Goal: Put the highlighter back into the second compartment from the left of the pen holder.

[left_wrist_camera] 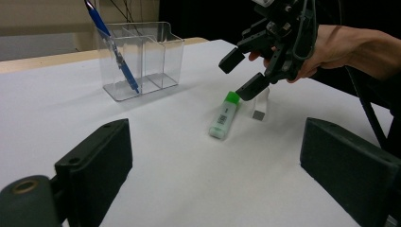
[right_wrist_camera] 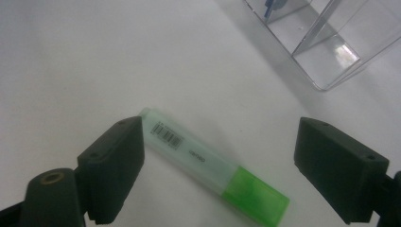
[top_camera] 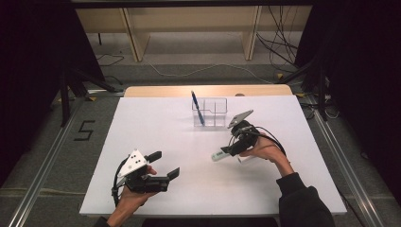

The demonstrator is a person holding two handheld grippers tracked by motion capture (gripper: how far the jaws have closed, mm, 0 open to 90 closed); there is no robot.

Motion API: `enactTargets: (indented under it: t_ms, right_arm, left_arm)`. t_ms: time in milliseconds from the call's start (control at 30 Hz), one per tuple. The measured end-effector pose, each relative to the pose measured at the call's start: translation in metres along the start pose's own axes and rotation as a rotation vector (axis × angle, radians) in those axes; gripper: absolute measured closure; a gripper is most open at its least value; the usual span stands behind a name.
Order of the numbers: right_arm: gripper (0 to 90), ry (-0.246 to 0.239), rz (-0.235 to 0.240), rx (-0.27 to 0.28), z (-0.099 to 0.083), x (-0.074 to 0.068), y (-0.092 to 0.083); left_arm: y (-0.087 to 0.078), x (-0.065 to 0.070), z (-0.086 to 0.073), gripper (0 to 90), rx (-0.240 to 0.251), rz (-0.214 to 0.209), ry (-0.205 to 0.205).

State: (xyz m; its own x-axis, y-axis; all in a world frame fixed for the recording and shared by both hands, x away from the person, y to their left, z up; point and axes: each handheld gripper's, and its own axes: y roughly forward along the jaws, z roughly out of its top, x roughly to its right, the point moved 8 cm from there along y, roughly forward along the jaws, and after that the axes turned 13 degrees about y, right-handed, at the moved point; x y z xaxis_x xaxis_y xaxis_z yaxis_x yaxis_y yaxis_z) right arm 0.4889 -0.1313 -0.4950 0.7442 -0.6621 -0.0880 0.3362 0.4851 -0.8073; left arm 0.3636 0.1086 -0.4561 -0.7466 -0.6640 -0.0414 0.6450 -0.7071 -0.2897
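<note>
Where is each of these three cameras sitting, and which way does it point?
High view: above the person's side, looking forward and down on the white table; both forearms and hands show.
Left gripper view: rides the left gripper, looking across the table at the right gripper; own jaws show.
Right gripper view: rides the right gripper, looking down on the green highlighter between its open jaws.
All three views share the highlighter and the clear organizer.

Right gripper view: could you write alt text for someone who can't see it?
An open claw hovers over a green-capped highlighter lying on a white table, one jaw on each side of it. A clear plastic organizer stands at the upper right.
</note>
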Motion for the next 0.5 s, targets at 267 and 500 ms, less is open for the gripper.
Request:
enactTargets:
  t_ms: [267, 500]
  right_arm:
    - [18.0, -0.048, -0.010, -0.035, 0.0008, 0.0019, -0.0005]
    - [19.2, -0.074, -0.027, -0.088, 0.0009, 0.0091, 0.0012]
  left_arm:
    - [0.0002, 0.0002, -0.0003, 9.3, -0.004, 0.000, 0.005]
    - [-0.0001, 0.0015, -0.0010, 9.3, -0.005, -0.003, 0.008]
